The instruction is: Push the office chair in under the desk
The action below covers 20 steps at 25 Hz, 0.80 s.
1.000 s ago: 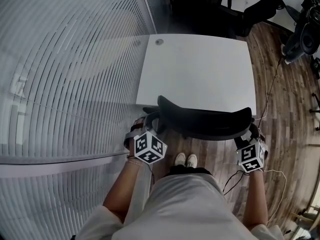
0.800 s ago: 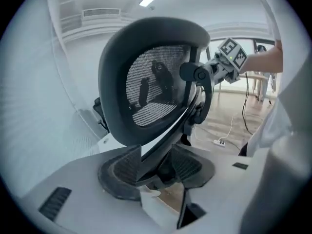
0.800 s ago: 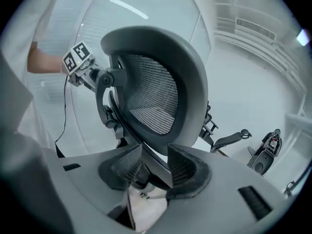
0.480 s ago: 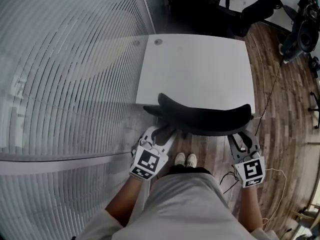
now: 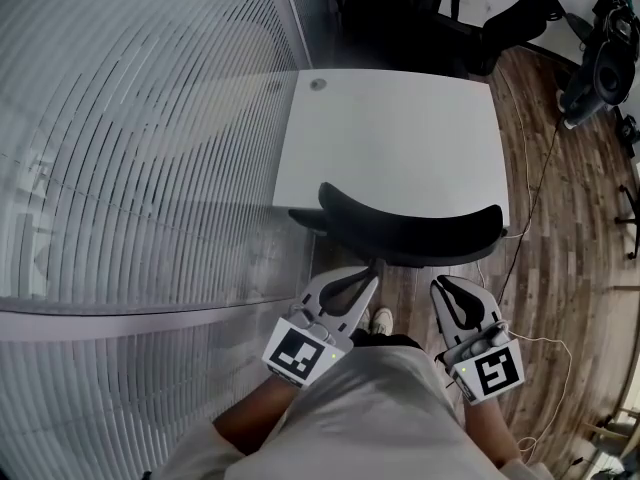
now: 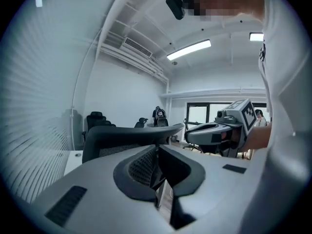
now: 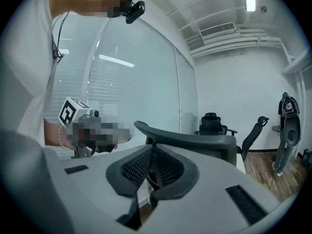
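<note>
The black office chair stands with its backrest at the near edge of the white desk, its seat hidden beneath. My left gripper is held just short of the backrest, shut and empty. My right gripper hangs a little farther back; its jaws are closing, tips nearly together, with nothing between them. In the left gripper view the shut jaws point at the backrest. The right gripper view shows its jaws aimed at the backrest too.
A glass wall with blinds runs along the left of the desk. More black chairs stand beyond the desk. Cables trail over the wooden floor at the right, near dark equipment. My shoes are behind the chair.
Both grippers have come off the two ends of the chair's backrest, drawn back toward me and inward, and their jaws have closed. The chair has hardly moved.
</note>
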Each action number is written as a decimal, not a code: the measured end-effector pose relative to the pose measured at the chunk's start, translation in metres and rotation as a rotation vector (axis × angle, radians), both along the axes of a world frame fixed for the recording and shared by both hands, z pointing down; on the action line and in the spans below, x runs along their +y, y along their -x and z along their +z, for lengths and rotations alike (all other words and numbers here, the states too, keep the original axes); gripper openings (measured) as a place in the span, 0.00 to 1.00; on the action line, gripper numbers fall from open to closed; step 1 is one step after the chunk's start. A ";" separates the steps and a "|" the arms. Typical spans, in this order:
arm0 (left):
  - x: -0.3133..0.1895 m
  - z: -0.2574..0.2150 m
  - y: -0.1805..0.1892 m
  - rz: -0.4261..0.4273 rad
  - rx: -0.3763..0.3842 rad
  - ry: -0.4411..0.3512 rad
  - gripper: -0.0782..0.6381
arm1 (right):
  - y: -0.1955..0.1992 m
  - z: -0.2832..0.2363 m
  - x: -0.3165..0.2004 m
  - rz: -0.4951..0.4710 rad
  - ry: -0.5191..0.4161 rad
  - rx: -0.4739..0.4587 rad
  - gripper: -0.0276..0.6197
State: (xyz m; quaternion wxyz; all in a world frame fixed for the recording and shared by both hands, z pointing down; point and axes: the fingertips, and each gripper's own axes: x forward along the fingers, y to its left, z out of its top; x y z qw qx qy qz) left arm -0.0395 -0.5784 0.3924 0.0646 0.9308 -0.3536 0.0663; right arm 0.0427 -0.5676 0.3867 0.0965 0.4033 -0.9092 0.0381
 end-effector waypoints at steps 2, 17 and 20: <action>0.004 -0.009 -0.002 -0.014 0.040 -0.011 0.17 | 0.008 -0.009 0.005 -0.017 -0.012 -0.026 0.10; 0.013 -0.038 -0.017 -0.002 0.071 -0.050 0.16 | 0.027 -0.045 0.007 -0.031 -0.025 -0.106 0.09; 0.013 -0.039 -0.020 0.000 0.079 -0.048 0.16 | 0.029 -0.046 0.006 -0.035 -0.028 -0.108 0.09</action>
